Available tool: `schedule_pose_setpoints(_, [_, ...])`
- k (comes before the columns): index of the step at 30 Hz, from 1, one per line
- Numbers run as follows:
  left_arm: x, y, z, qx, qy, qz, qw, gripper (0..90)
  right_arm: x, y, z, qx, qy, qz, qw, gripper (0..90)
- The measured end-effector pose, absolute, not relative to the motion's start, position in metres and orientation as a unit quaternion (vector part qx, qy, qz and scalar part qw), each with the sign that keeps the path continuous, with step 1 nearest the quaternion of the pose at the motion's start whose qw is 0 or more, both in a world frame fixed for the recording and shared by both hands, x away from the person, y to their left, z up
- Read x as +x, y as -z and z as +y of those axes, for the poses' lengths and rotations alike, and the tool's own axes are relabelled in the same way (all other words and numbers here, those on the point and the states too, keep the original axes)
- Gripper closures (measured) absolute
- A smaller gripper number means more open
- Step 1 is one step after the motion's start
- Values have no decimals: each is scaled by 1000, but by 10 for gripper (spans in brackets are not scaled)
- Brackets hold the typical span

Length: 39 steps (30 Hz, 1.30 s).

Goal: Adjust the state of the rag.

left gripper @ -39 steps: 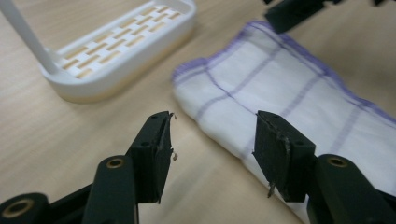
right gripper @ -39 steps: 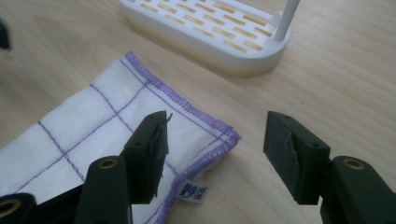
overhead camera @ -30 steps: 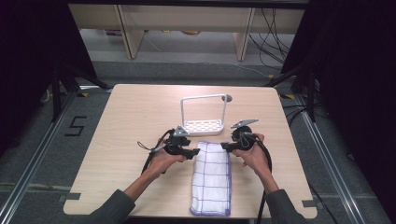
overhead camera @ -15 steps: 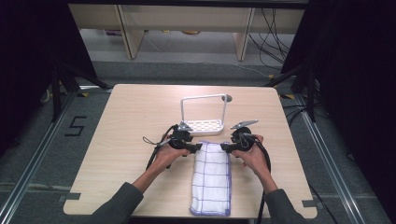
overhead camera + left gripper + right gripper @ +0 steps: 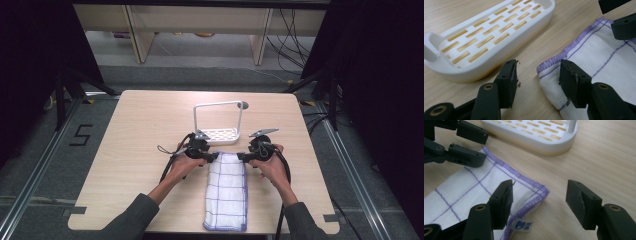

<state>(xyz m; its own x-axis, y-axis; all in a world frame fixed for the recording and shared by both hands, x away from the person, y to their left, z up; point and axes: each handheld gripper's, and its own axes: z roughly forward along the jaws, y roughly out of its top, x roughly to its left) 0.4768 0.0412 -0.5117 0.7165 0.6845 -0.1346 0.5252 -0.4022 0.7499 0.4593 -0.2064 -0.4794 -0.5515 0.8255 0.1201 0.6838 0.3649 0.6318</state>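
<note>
Two corners of the folded cloth (image 5: 226, 190) are bracketed, neither pinched yet. Your left gripper (image 5: 537, 75) sits at the cloth's far left corner, its jaws just now closing in but still apart, one pad (image 5: 571, 83) over the hem, the other on bare table (image 5: 135, 150). Your right gripper (image 5: 539, 201) straddles the cloth's far right corner, jaws spread. Beyond the cloth's far edge stands the white rack (image 5: 220, 134), apart from it. Gripping both corners and whatever lift or fold follows remain, as I judge it.
</note>
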Motion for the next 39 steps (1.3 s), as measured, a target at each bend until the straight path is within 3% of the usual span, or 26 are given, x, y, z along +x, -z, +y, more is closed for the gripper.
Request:
schedule_pose_setpoints(5, [475, 515, 37, 842, -96, 345, 404, 629, 462, 483, -205, 461, -316, 823, 105, 398])
schedule_pose_setpoints(6, [474, 514, 37, 845, -95, 337, 405, 718, 463, 486, -203, 462, -310, 824, 105, 404])
schedule_pose_setpoints(12, [470, 512, 36, 858, -108, 310, 395, 792, 465, 492, -200, 451, -308, 831, 106, 417])
schedule_pose_setpoints(30, [465, 513, 53, 853, -108, 312, 404, 784, 465, 500, -187, 422, -310, 846, 102, 517])
schedule_pose_setpoints(39, [463, 514, 56, 854, -102, 307, 407, 804, 463, 500, -185, 399, -322, 854, 86, 729])
